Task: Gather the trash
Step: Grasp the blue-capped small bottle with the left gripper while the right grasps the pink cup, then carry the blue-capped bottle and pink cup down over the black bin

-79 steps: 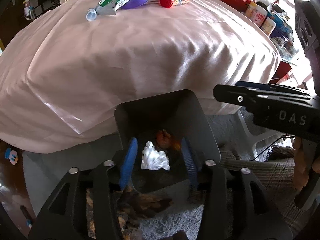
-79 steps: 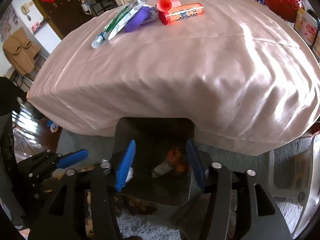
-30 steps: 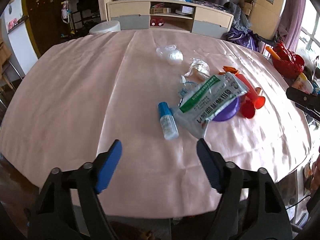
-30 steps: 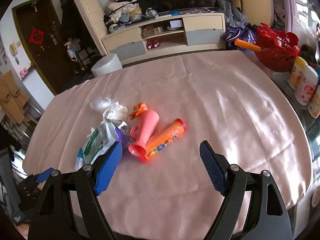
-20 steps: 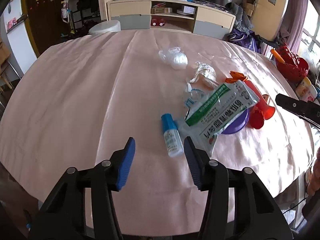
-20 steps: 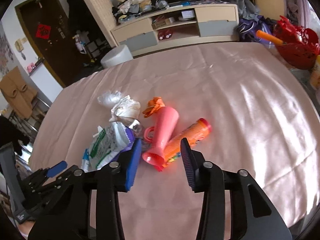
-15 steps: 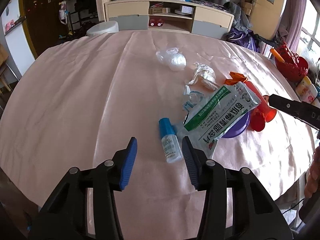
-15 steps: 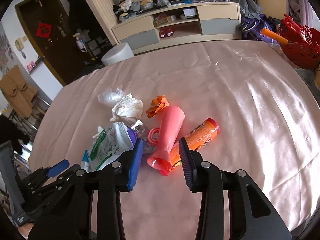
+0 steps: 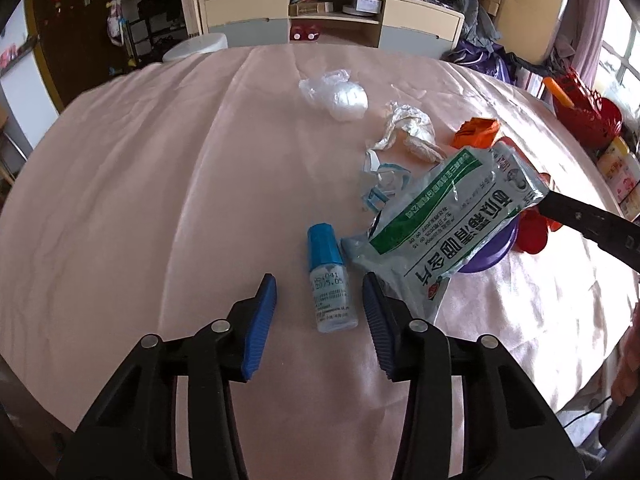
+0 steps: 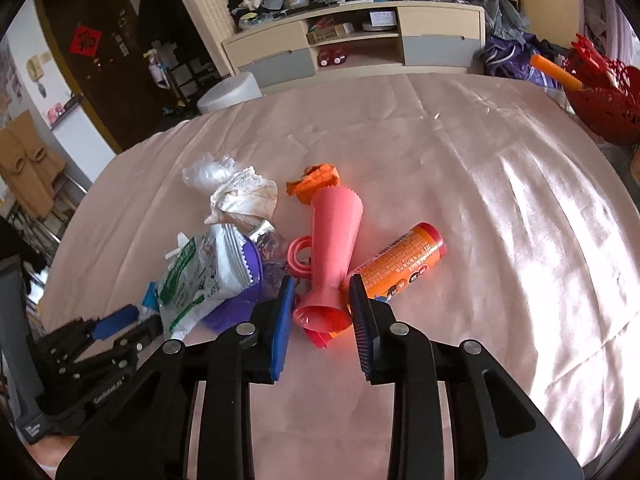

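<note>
Trash lies on a round table under a pink cloth [image 9: 160, 200]. My left gripper [image 9: 319, 284] is open, its blue pads either side of a small blue-capped bottle [image 9: 330, 278]. Next to it lie a green-and-white packet [image 9: 448, 216] on a purple lid [image 9: 490, 254], a crumpled tissue [image 9: 412, 132] and a clear plastic bag [image 9: 340, 96]. My right gripper [image 10: 320, 286] is open around the wide mouth of a pink cone-shaped cup [image 10: 332, 256]. An orange tube [image 10: 400, 264] lies just right of it, and an orange scrap [image 10: 314, 182] behind.
A red basket [image 10: 600, 96] stands off the table's right edge. A TV cabinet [image 10: 352, 48] is behind the table. The packet [image 10: 200, 276] and the left gripper [image 10: 112, 322] show at the left of the right wrist view.
Both grippers rose from the bin below the table edge to the tabletop. They then narrowed their jaws and came close: the left around the small bottle, the right around the pink cup's mouth.
</note>
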A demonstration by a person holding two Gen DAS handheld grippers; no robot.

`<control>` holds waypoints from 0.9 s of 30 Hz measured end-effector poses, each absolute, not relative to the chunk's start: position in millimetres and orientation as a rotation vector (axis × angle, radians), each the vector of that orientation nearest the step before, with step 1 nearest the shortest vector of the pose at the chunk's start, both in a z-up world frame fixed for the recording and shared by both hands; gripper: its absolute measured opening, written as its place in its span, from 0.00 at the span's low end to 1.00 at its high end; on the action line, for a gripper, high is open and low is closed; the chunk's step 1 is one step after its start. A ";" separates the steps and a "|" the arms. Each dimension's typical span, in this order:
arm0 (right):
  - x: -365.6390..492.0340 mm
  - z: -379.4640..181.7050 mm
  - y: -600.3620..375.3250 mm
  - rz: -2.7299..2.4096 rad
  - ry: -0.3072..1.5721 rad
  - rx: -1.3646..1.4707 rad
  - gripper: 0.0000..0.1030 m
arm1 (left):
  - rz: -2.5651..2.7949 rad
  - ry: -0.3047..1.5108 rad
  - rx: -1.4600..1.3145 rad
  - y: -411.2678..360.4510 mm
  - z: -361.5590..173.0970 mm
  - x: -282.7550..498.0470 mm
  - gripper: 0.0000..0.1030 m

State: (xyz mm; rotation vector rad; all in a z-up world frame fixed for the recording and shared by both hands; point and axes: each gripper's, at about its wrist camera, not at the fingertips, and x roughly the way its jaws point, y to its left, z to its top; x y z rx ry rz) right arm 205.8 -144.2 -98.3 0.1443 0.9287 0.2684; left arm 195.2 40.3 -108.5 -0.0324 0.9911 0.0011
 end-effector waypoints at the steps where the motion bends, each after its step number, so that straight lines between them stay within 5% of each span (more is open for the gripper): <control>1: 204.4 -98.5 -144.4 0.268 0.926 0.138 0.28 | -0.004 0.989 -0.028 39.0 -108.0 194.4 0.27; 2: 203.6 -98.1 -145.5 0.268 0.924 0.133 0.28 | -0.012 0.990 -0.030 38.6 -107.5 193.6 0.17; 27: 99.6 -35.2 -179.1 0.309 0.808 0.169 0.27 | -0.085 0.879 -0.049 14.9 -47.7 81.0 0.17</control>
